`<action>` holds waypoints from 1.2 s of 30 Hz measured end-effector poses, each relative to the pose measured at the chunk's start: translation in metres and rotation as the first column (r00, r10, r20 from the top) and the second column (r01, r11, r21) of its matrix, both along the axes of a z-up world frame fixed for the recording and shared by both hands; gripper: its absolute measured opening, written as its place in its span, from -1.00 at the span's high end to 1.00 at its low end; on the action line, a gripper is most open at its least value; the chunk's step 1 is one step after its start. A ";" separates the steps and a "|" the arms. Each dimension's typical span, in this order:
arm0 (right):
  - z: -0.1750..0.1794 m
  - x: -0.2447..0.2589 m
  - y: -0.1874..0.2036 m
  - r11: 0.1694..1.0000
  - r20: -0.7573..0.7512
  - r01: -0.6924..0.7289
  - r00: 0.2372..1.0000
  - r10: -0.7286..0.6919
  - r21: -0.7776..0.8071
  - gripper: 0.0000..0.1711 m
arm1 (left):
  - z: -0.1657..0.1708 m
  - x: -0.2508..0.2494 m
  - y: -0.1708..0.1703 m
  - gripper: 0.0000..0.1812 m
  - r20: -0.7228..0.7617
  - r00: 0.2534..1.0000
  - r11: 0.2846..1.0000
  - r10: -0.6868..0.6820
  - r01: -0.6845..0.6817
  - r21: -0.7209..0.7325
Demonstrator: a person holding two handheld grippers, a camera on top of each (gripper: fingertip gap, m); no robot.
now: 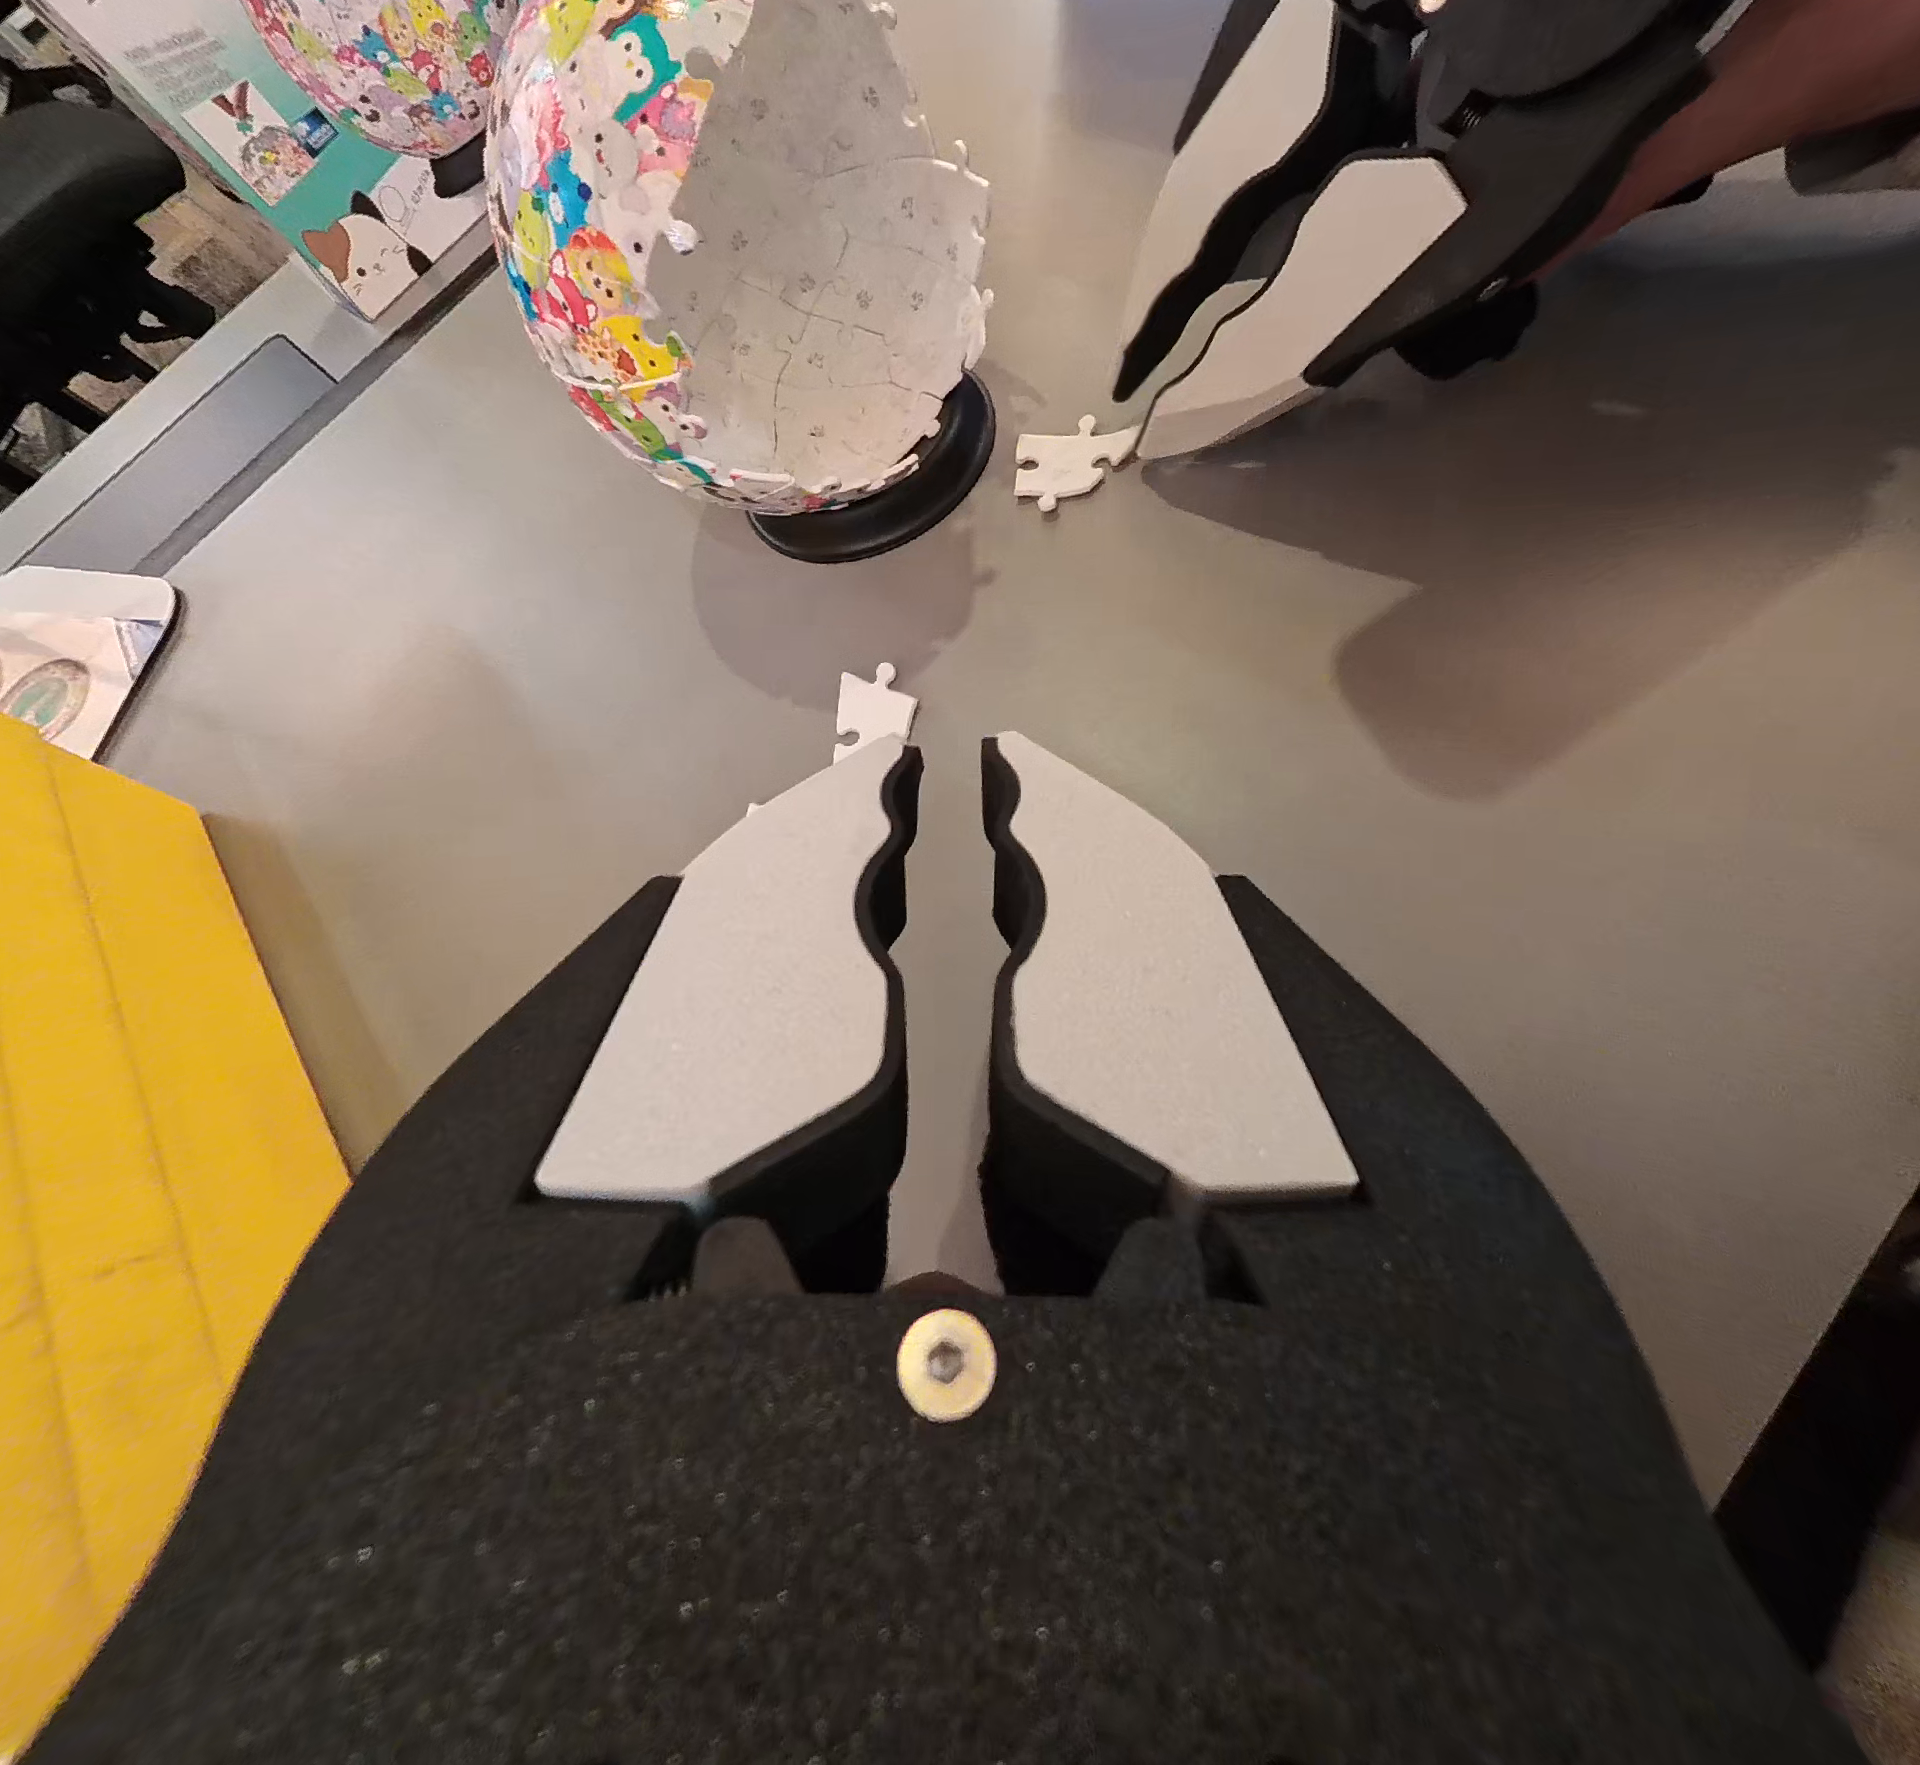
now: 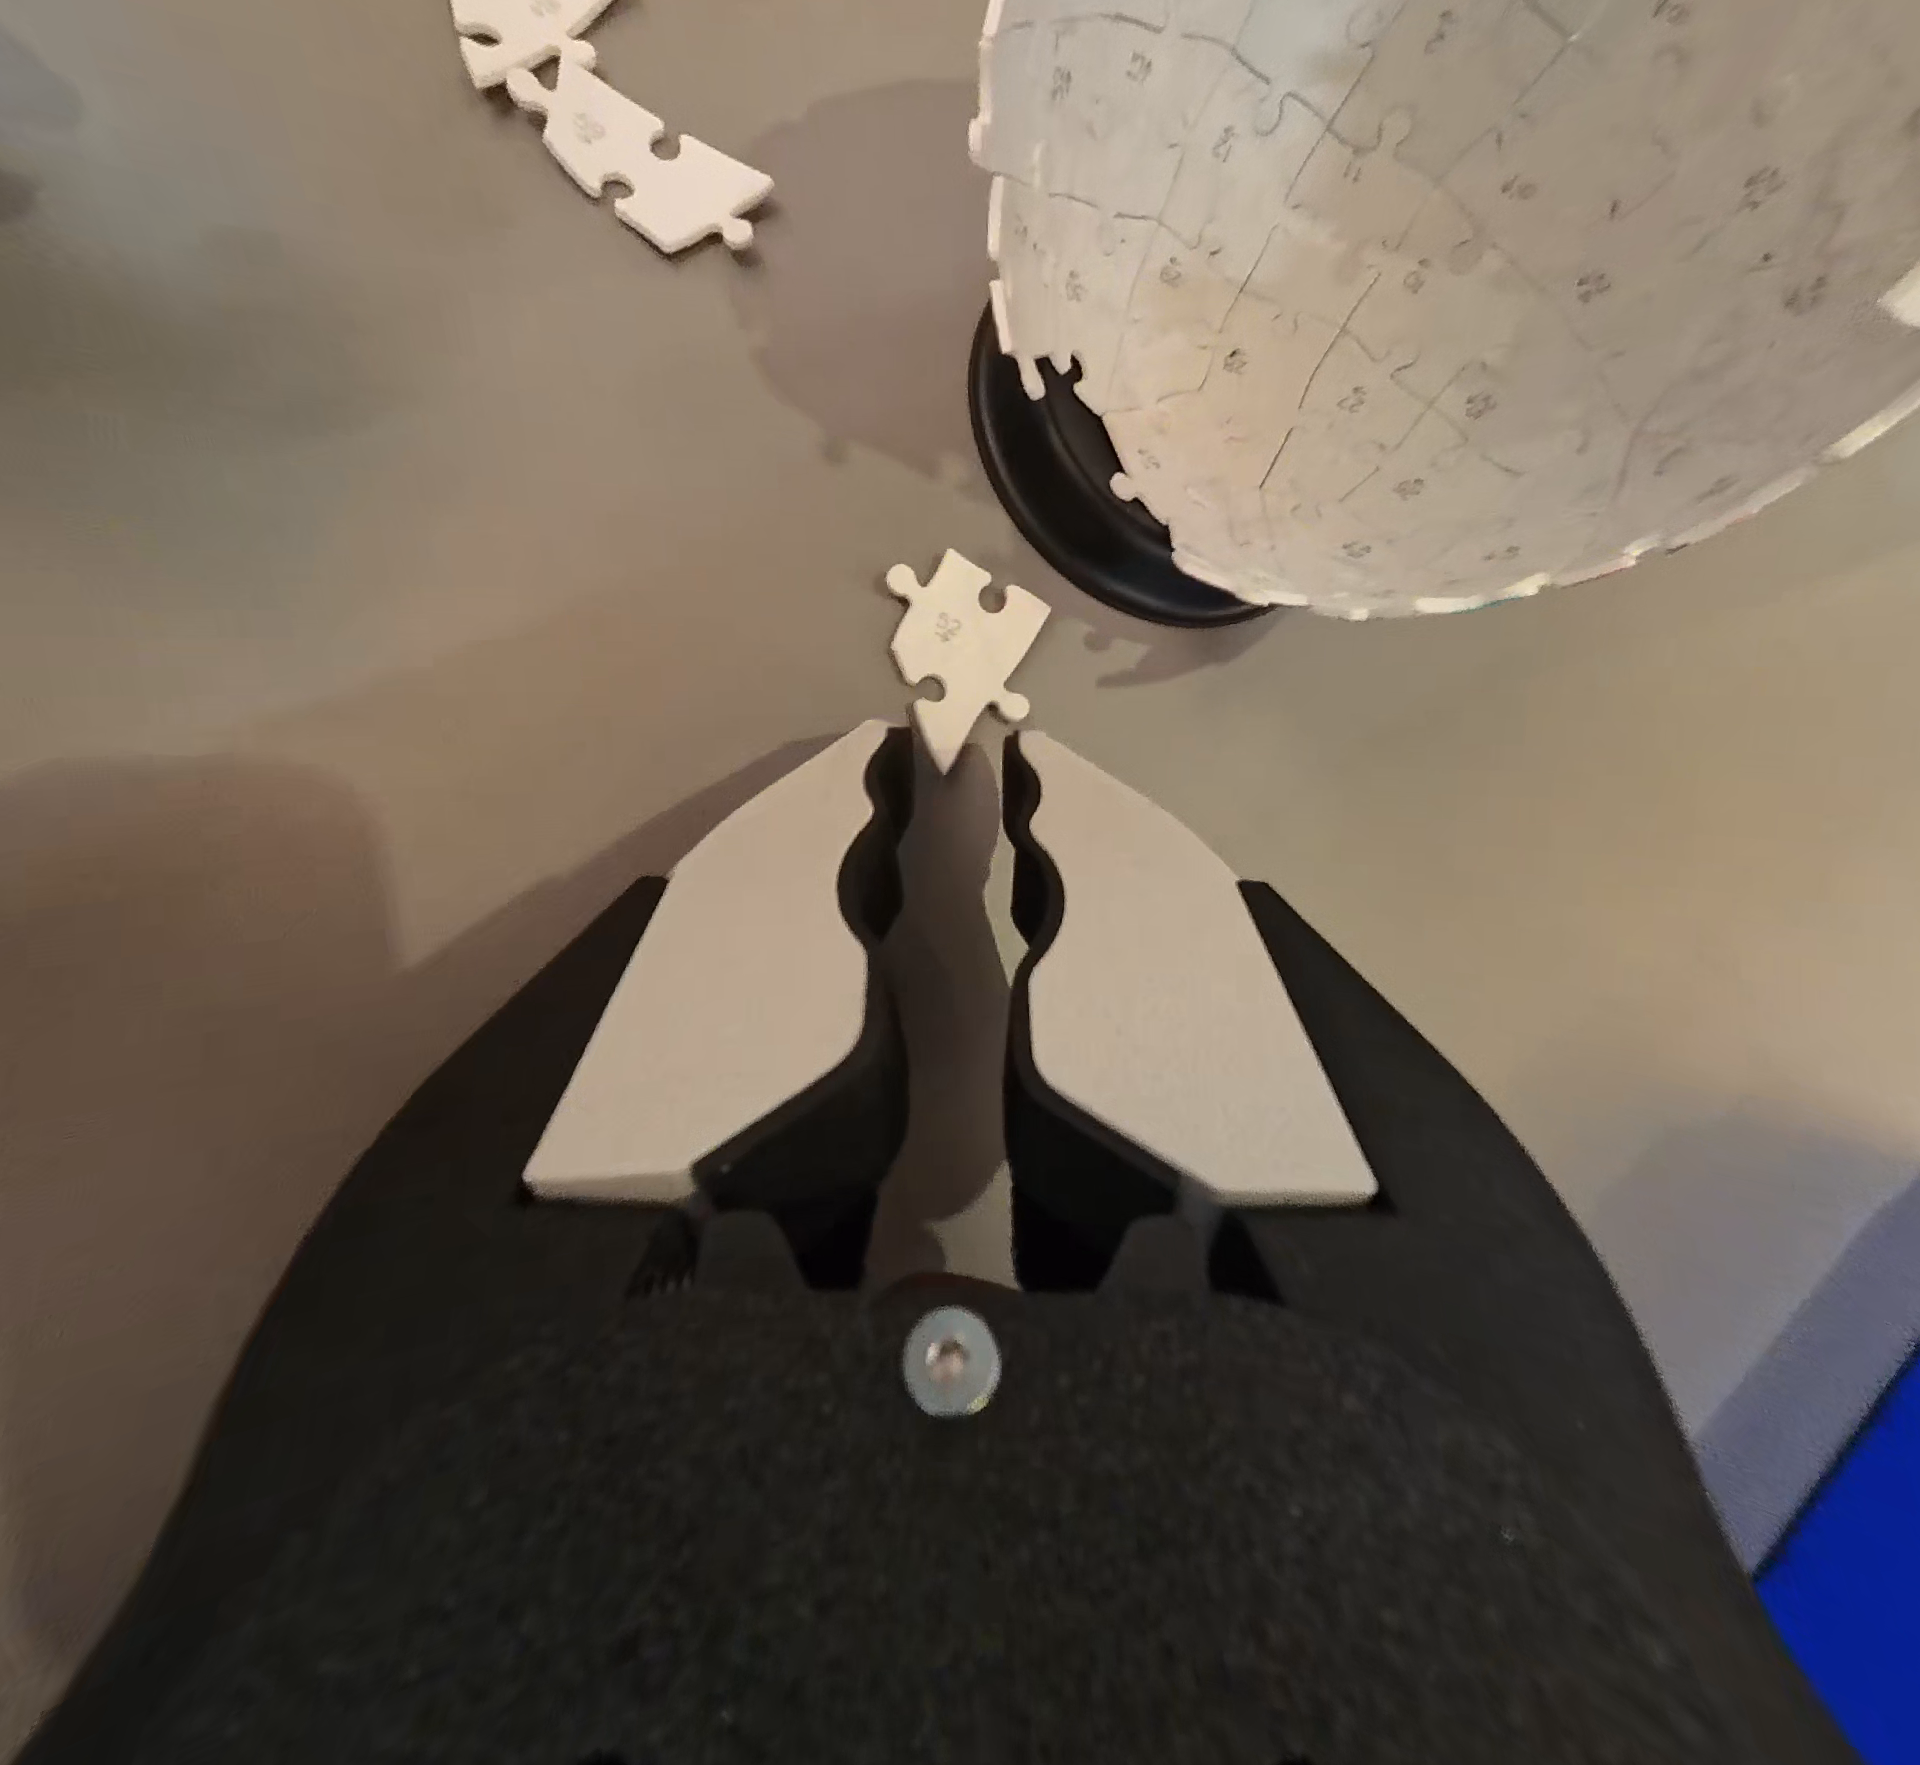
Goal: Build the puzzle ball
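A grey counter (image 1: 1351, 780) carried a half-built puzzle ball (image 1: 727, 198), upright on a black ring stand (image 1: 883, 510) at the far middle, its white inner side showing. A puzzle box (image 1: 312, 53) stood far left. The right tongs (image 2: 956, 759), slightly parted, pointed at a white loose piece (image 2: 961, 640) lying just beside the stand, its corner between the tips, apparently not gripped. The left tongs (image 1: 951, 759), narrowly open, held nothing. The pick-up seemed in hand; next, closing on the piece.
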State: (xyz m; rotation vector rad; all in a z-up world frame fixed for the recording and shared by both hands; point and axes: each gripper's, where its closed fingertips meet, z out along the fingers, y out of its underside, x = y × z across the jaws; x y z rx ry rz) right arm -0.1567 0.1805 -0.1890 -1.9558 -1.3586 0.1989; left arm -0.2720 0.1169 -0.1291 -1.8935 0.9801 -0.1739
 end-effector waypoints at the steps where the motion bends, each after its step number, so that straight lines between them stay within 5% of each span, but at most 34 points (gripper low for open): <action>1: -0.001 0.001 0.000 1.000 0.001 0.005 1.000 -0.005 -0.005 0.81 | 0.000 0.001 0.000 0.88 0.007 1.000 1.000 -0.002 0.002 -0.004; 36: -0.003 -0.010 -0.009 0.998 -0.009 -0.002 1.000 0.001 -0.066 0.83 | 0.000 -0.002 0.001 0.88 0.007 1.000 1.000 -0.002 0.002 -0.006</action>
